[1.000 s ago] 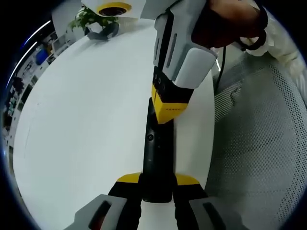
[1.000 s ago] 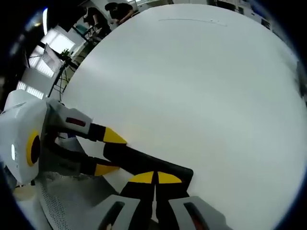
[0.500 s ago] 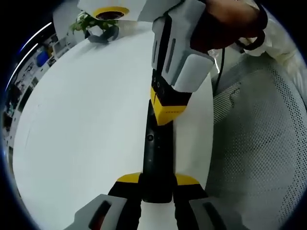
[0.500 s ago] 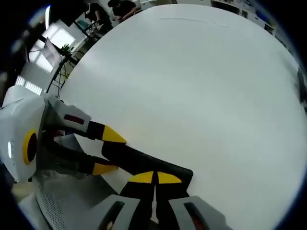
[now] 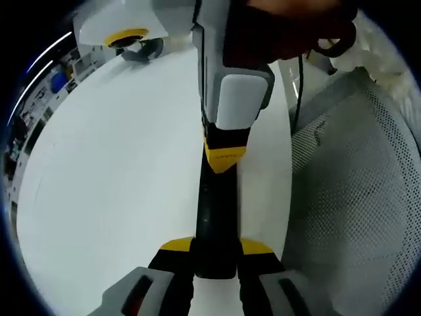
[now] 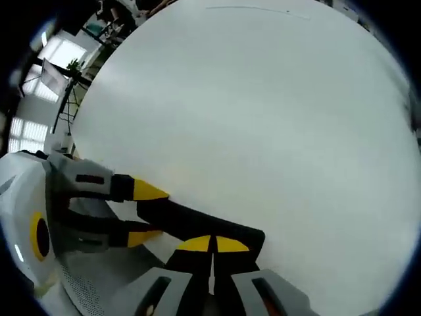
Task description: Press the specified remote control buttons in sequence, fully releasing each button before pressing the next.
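A long black remote [image 5: 214, 210] lies over the white table [image 5: 118, 184], and my left gripper [image 5: 216, 247] is shut on its near end, one yellow-tipped jaw on each side. My right gripper [image 5: 225, 155] comes down from the top of the left gripper view, shut, with its joined yellow tips on the remote's far half. In the right gripper view the shut right gripper [image 6: 212, 243] rests on top of the remote [image 6: 197, 224]. At the left of that view the left gripper [image 6: 143, 212] clamps the remote's other end.
A grey mesh chair [image 5: 348, 197] stands right beside the table edge. A person's hand [image 5: 289, 26] holds the right gripper, with a cable hanging below it. A dark object [image 5: 141, 49] sits at the table's far end. The table [image 6: 263, 118] stretches wide beyond the remote.
The right gripper has swung so that its body stands straighter over the remote and closer to the left camera. Its tips stay on the remote. The left gripper keeps its hold.
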Action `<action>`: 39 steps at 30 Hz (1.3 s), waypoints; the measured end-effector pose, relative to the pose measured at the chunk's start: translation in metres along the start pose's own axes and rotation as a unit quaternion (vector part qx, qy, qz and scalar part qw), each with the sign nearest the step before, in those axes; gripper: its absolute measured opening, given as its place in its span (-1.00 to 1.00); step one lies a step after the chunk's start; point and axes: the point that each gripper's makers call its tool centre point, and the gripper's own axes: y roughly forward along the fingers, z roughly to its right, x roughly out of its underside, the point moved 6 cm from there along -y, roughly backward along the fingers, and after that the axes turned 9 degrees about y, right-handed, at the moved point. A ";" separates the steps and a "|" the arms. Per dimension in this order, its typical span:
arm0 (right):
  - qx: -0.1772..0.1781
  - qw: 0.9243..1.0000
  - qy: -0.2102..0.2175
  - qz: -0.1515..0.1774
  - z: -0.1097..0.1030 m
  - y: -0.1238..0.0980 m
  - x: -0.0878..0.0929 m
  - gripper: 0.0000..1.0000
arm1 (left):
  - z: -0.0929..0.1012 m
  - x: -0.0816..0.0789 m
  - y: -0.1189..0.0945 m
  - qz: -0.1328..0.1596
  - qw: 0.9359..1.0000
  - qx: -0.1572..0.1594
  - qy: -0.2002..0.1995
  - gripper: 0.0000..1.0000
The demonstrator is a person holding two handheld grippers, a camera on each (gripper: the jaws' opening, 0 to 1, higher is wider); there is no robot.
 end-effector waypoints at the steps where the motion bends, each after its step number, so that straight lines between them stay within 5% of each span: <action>1: -0.003 1.000 0.007 -0.002 0.001 0.000 0.000 -1.00 | 0.000 0.000 0.000 0.004 1.000 0.001 0.001 -0.54; 15: -0.051 0.998 0.024 0.032 -0.014 -0.003 -0.007 -1.00 | 0.001 -0.002 0.000 -0.008 1.000 0.001 0.011 -0.54; 28: -0.026 0.999 -0.021 0.031 -0.022 0.006 -0.009 -1.00 | 0.001 -0.002 0.001 -0.007 1.000 -0.004 0.000 -0.54; 39: -0.047 0.998 0.013 0.041 -0.015 0.007 -0.009 -1.00 | 0.001 -0.002 0.001 -0.008 1.000 -0.010 -0.010 -0.54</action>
